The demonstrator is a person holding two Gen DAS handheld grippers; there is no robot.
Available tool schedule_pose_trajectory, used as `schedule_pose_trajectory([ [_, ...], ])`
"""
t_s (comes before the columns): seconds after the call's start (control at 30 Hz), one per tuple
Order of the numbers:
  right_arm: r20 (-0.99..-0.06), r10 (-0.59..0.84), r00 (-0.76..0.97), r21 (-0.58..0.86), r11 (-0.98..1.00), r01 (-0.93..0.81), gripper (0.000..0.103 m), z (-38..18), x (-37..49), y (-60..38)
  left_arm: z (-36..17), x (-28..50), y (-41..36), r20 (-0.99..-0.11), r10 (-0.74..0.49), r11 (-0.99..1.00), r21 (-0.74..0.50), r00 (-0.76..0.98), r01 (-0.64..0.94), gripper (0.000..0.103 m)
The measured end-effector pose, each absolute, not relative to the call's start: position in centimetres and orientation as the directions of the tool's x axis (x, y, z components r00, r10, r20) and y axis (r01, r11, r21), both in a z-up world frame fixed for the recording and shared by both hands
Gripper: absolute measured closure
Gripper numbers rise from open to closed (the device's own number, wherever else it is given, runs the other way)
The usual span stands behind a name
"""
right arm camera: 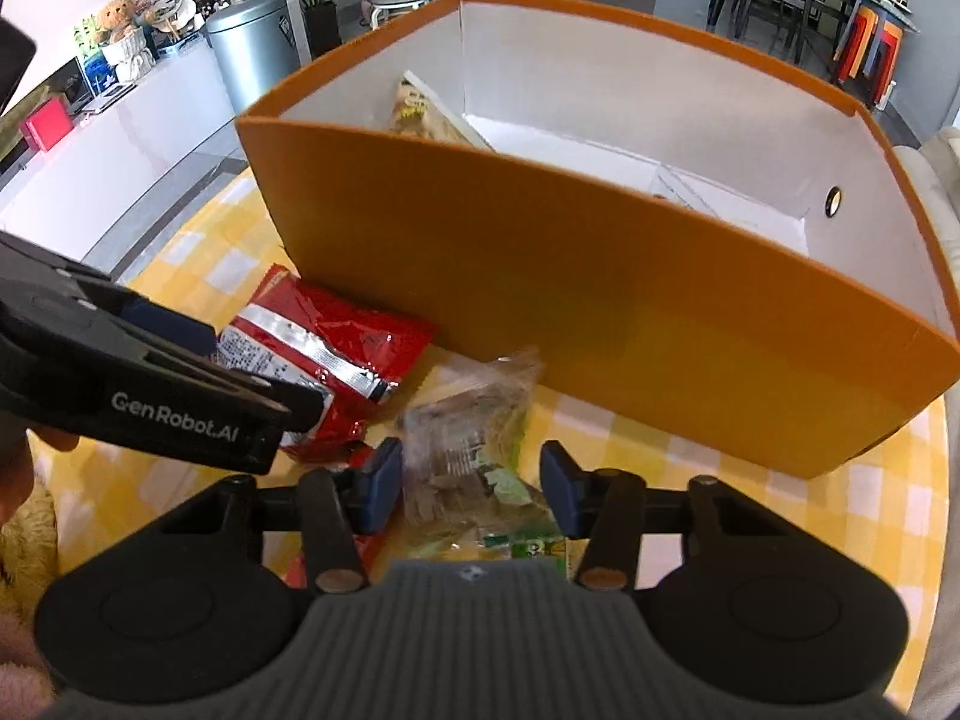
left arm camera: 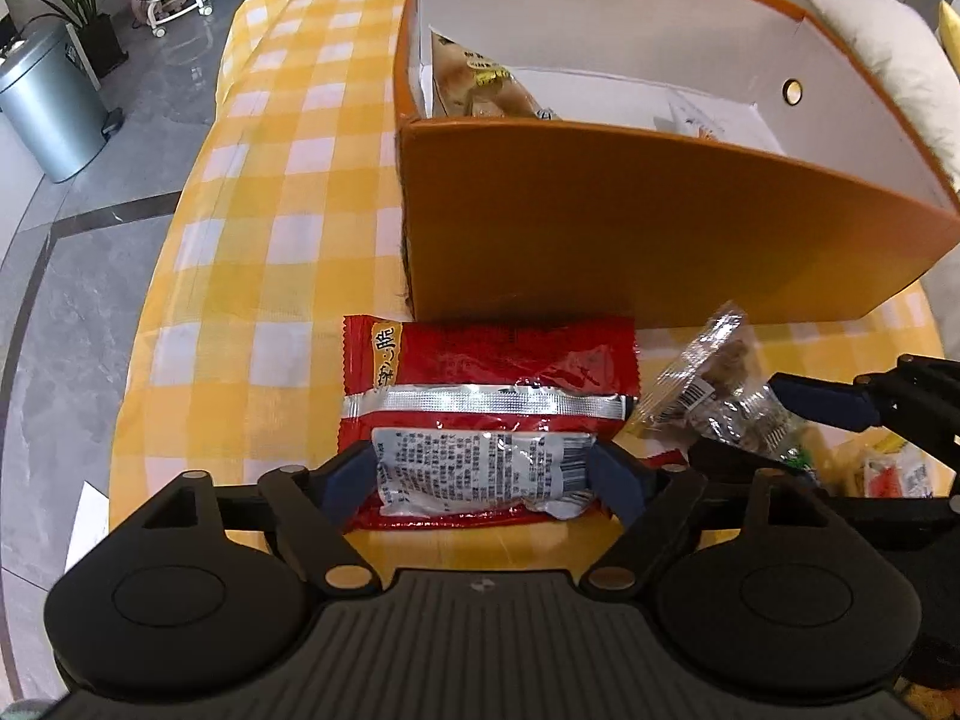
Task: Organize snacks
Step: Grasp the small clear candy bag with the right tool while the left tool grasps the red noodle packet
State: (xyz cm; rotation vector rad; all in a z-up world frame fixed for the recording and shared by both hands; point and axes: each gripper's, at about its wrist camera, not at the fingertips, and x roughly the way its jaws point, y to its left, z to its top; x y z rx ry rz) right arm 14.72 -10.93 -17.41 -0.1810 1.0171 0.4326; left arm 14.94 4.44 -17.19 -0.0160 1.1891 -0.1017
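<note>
A red snack packet (left arm camera: 486, 396) with a silver label lies on the yellow checked tablecloth in front of an orange box (left arm camera: 630, 222). My left gripper (left arm camera: 483, 474) is closed around the packet's near end, pads touching both sides. A clear packet of brown snacks (right arm camera: 468, 438) lies to the right of the red one. My right gripper (right arm camera: 471, 489) is open around the clear packet, with a gap on each side. The box (right arm camera: 600, 300) holds a yellowish snack bag (right arm camera: 420, 111) at its far left corner. The red packet also shows in the right wrist view (right arm camera: 336, 342).
More packets lie at the near right edge (left arm camera: 894, 474). A metal bin (left arm camera: 54, 108) and a plant stand on the floor to the left. A cream cushion (left arm camera: 888, 54) lies behind the box. The tablecloth (left arm camera: 270, 228) reaches the table's left edge.
</note>
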Motion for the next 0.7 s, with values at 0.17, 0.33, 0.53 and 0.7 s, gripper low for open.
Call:
schedule_pose_trajectory([
  [0.17,-0.848,0.282,0.449,0.065,0.896,-0.439,0.06,-17.7,14.6,-11.2,-17.9,15.3,3.7,-0.928,-0.062,0.997,-0.041,0.369,0.065,0.004],
  [0.33,-0.849,0.299,0.436,0.093,0.896,-0.435,0.062,-18.0,14.8,-11.5,-18.3,15.3,3.6,-0.925,-0.04,0.998,-0.018,0.379,0.061,0.0],
  [0.53,-0.85,0.31,0.426,0.108,0.893,-0.436,0.065,-18.3,15.0,-11.3,-18.6,15.5,4.1,-0.924,-0.06,0.998,-0.045,0.377,0.049,0.0],
  [0.7,-0.852,0.303,0.427,0.096,0.893,-0.44,0.066,-18.4,14.9,-11.1,-18.7,15.4,4.2,-0.924,-0.064,0.998,-0.049,0.378,0.05,0.001],
])
